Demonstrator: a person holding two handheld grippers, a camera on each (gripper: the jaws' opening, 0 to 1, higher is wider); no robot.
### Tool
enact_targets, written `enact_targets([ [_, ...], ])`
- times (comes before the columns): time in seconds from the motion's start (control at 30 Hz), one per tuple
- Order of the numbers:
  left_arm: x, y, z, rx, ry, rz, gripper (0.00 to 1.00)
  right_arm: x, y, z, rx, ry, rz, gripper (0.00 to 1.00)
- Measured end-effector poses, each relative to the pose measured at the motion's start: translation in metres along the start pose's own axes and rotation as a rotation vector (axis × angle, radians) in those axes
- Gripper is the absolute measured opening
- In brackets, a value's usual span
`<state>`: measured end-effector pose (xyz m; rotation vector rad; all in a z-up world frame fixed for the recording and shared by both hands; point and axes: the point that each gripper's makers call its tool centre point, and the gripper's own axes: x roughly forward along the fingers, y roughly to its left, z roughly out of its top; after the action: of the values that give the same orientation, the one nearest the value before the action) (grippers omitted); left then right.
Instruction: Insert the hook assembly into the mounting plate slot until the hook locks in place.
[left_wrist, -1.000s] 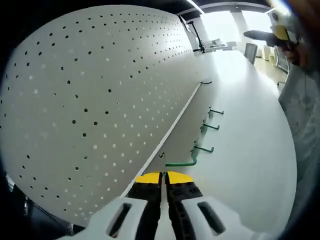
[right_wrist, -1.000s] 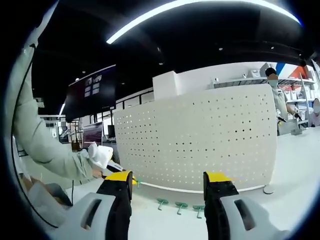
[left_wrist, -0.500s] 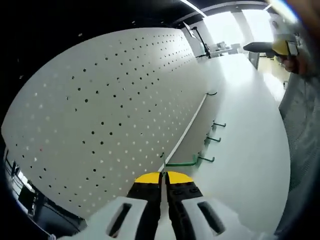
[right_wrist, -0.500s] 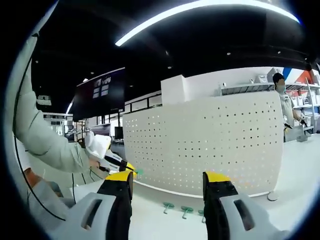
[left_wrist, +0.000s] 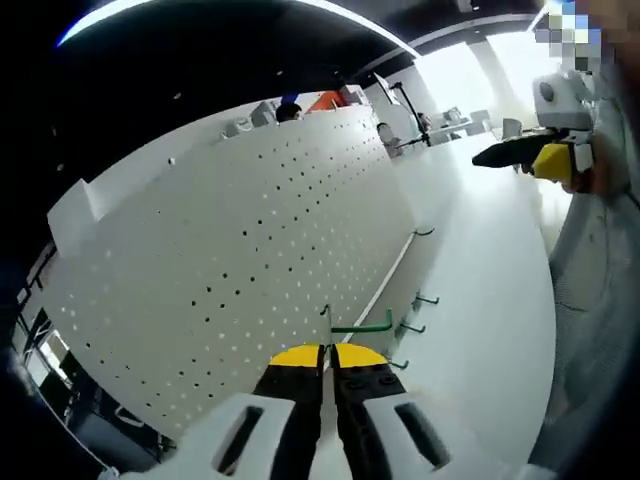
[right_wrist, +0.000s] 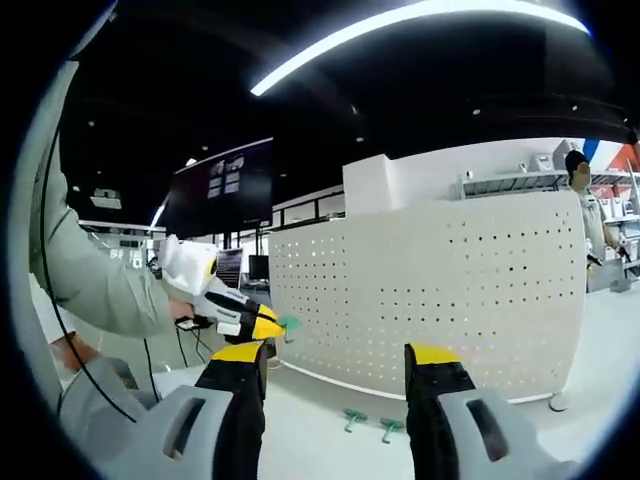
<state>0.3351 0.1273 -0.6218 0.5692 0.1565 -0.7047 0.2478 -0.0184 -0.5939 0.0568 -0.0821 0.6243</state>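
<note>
Gripping a green hook (left_wrist: 362, 326), left tongs (left_wrist: 326, 352) face an unlabelled pegboard (left_wrist: 250, 260).

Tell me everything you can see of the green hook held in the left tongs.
The green hook is a thin bent rod, metal by its look, with a green coat. The left tongs are shut on one end; the shaft runs sideways across the left gripper view and turns up at its far tip. It is lifted off the white table, near the white pegboard but not yet in it. In the right gripper view it shows as a small green tip beside the board's edge.
</note>
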Motion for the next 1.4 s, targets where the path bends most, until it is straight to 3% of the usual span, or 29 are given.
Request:
enact_targets([
  [0.2,-0.008,-0.001,0.018,-0.058,-0.075,0.046,0.03,0.001,0.007,-0.001,-0.008,0.006,0.029,0.53],
  [0.63,-0.022,-0.005,0.019,-0.300,-0.196,0.148,0.03,0.003,0.017,-0.005,-0.049,0.030,0.063,0.50],
  [0.83,-0.026,-0.011,0.021,-0.331,-0.233,0.161,0.03,0.001,0.009,-0.004,-0.052,0.037,0.041,0.50],
  [0.97,-0.028,-0.013,0.021,-0.378,-0.258,0.170,0.03,0.000,0.005,0.001,-0.046,0.034,0.031,0.49],
  [1.13,-0.033,-0.014,0.028,-0.432,-0.317,0.176,0.03,0.003,0.006,0.016,-0.019,0.012,0.047,0.42],
  [1.4,-0.028,-0.028,0.047,-0.411,-0.366,0.128,0.03,0.013,0.013,0.039,0.070,-0.025,0.085,0.28],
])
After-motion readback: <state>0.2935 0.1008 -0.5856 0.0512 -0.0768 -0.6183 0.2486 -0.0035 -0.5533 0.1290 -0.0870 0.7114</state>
